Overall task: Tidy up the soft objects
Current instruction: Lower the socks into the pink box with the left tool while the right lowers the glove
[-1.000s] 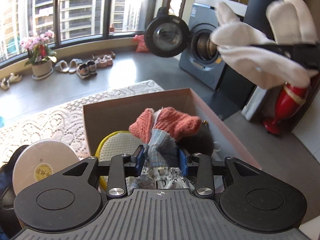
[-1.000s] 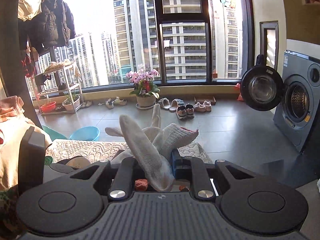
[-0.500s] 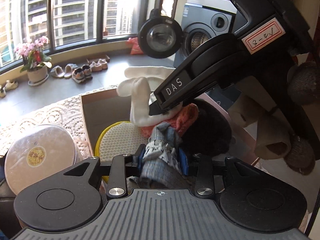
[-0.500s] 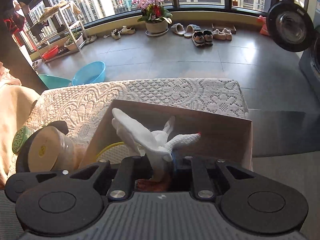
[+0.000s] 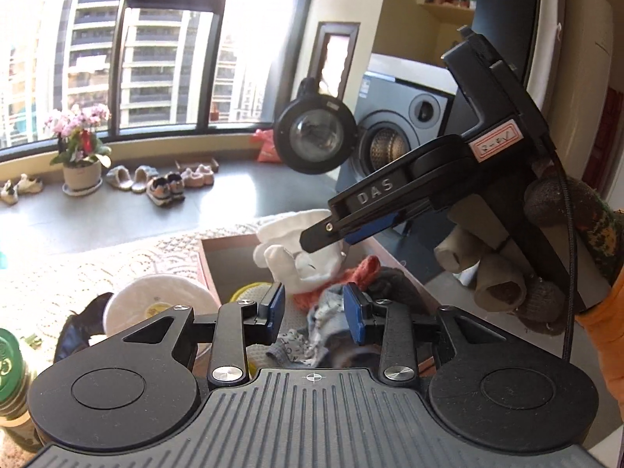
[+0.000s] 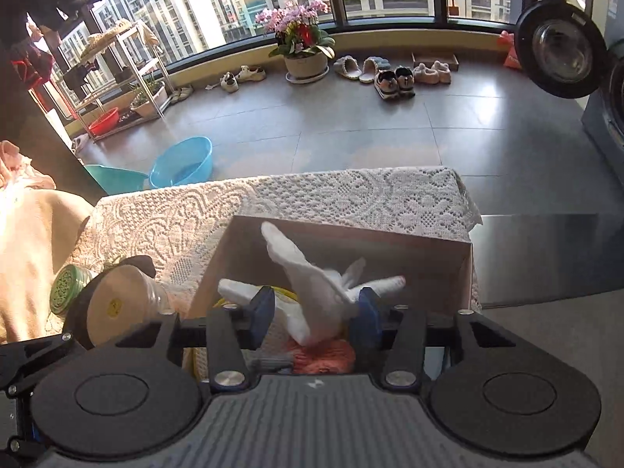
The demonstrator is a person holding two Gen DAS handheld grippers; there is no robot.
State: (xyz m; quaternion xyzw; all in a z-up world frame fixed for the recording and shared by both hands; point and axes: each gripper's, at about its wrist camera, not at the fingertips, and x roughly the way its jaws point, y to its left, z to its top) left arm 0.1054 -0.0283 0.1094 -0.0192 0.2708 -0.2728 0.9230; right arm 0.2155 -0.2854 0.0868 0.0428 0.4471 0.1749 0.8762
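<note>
- Right tongs [image 6: 316, 318] have just been opening, and the white socks [image 6: 323, 292] sit between the blue pads: one side looks clear of the cloth, the other may be brushing it, so the hold looks given up.
- Those socks hang over the open cardboard box [image 6: 351, 238], above the orange knit piece [image 6: 323, 355] on the pile. If a cuff catches on a pad when the tongs pull away, the bundle could be dragged back out over the rim.
- Left tongs [image 5: 314, 310] stand part open just above the heap, with the patterned grey-blue garment [image 5: 316, 335] below and between the pads. Whether the pads press on it cannot be told from this angle.
- From the left wrist view, the right tongs [image 5: 325, 236] cross right in front, tips close above the white socks [image 5: 296, 257]. The two tools are near each other over a narrow box [image 5: 222, 261], and a careless lift by either could knock them together.
- Pile in the box already looks tall. The loosely bunched socks may roll off it toward the low front side, not settle.
- Just beside the box on the lace-covered surface [image 6: 195, 210] lies a jar with a round lid [image 6: 113, 308]; a wide sweep out could nudge it.
</note>
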